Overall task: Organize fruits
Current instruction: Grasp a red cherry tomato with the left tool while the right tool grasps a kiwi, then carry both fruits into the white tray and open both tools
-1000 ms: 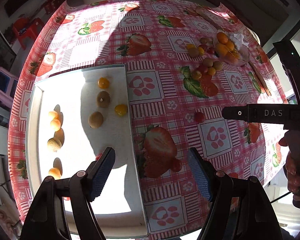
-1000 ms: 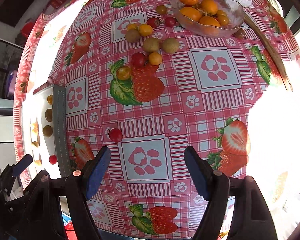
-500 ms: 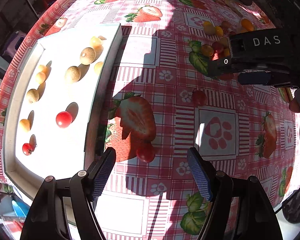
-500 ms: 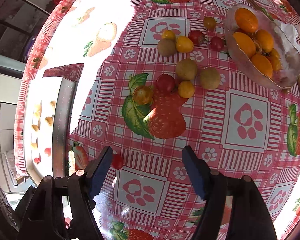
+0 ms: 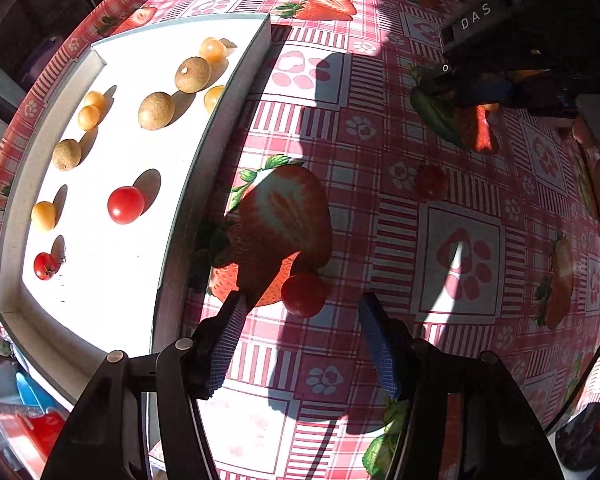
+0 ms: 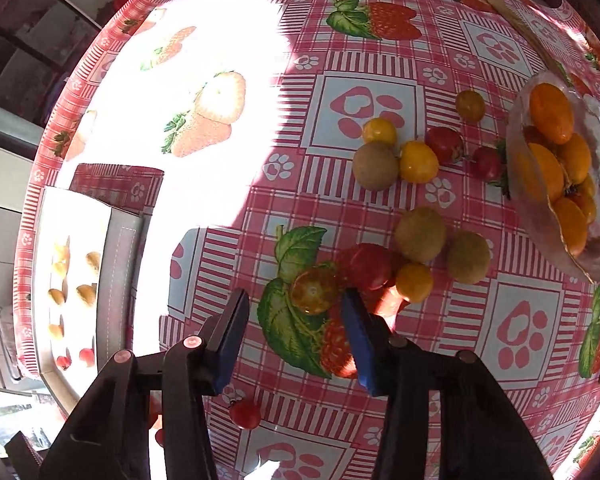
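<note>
My left gripper [image 5: 300,312] is open, low over the table, with a red cherry tomato [image 5: 303,295] lying just ahead between its fingertips. A second red tomato [image 5: 431,181] lies farther right. The white tray [image 5: 188,200] to the left holds several sorted fruits: red tomatoes [image 5: 125,205], yellow ones [image 5: 44,216] and brown kiwis [image 5: 156,111]. My right gripper [image 6: 296,312] is open, its fingers either side of a yellow-orange tomato [image 6: 314,290] at the edge of a fruit cluster with a red tomato [image 6: 370,266] and kiwis [image 6: 420,234].
A glass bowl [image 6: 540,216] of orange fruits stands at the right. More loose fruits [image 6: 418,161] lie beyond the cluster. A wooden stick [image 6: 520,20] lies at the far right. The right gripper's body [image 5: 500,60] shows in the left wrist view. The table edge is close on the left.
Both grippers have moved forward and lower. The left now has the red tomato between its fingertips; the right has closed in on the yellow-orange tomato and narrowed its opening.
</note>
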Available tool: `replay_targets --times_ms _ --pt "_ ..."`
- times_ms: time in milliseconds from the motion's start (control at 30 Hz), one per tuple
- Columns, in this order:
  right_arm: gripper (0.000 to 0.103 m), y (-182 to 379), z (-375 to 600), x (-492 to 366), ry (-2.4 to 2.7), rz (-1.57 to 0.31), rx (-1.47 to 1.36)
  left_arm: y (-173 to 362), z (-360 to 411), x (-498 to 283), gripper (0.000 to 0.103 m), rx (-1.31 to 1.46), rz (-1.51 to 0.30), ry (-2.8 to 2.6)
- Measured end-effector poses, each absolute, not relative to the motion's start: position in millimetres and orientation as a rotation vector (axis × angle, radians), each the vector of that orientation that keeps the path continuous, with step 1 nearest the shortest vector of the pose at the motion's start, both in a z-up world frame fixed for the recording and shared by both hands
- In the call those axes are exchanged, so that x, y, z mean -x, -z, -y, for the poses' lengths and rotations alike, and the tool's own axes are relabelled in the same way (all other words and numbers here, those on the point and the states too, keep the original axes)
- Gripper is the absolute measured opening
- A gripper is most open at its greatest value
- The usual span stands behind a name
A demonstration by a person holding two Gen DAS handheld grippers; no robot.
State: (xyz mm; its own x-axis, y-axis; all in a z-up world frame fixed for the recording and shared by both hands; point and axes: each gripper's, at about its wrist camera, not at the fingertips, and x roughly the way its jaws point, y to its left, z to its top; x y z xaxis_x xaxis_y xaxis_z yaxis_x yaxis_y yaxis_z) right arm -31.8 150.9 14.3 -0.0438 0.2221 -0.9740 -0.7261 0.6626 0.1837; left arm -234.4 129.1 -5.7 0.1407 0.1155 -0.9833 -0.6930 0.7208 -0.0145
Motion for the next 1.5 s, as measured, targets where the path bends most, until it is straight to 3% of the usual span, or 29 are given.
replay_targets --times_ms 33,67,100,367,900,1500 --pt "0.025 -13.9 -150.8 31.4 -0.807 -1.414 0.464 5.0 -128.8 234.5 0.045 0.541 -1.309 -0.624" --pt "0.024 -13.6 -151.7 31.7 -0.811 -1.414 0.460 2.0 -130.2 234.3 0.026 0.546 -1.306 -0.618" --pt "0.024 -13.6 -150.9 31.5 -0.812 -1.414 0.460 1.1 -131.4 234.3 0.020 0.561 -1.308 -0.606" --pt "0.024 -22.6 -115.3 32.2 -0.832 -1.481 0.384 -7.5 -138.6 255.9 0.020 0.724 -1.289 -0.530" --pt "0.024 -51.7 -38.9 61.4 -0.850 -1.536 0.362 -71.2 -144.5 284.7 0.020 0.706 -1.214 -0.549" --pt "0.024 -69.8 -116.3 171.0 -0.892 -1.535 0.339 -71.6 -238.4 376.2 0.020 0.637 -1.221 -0.587"
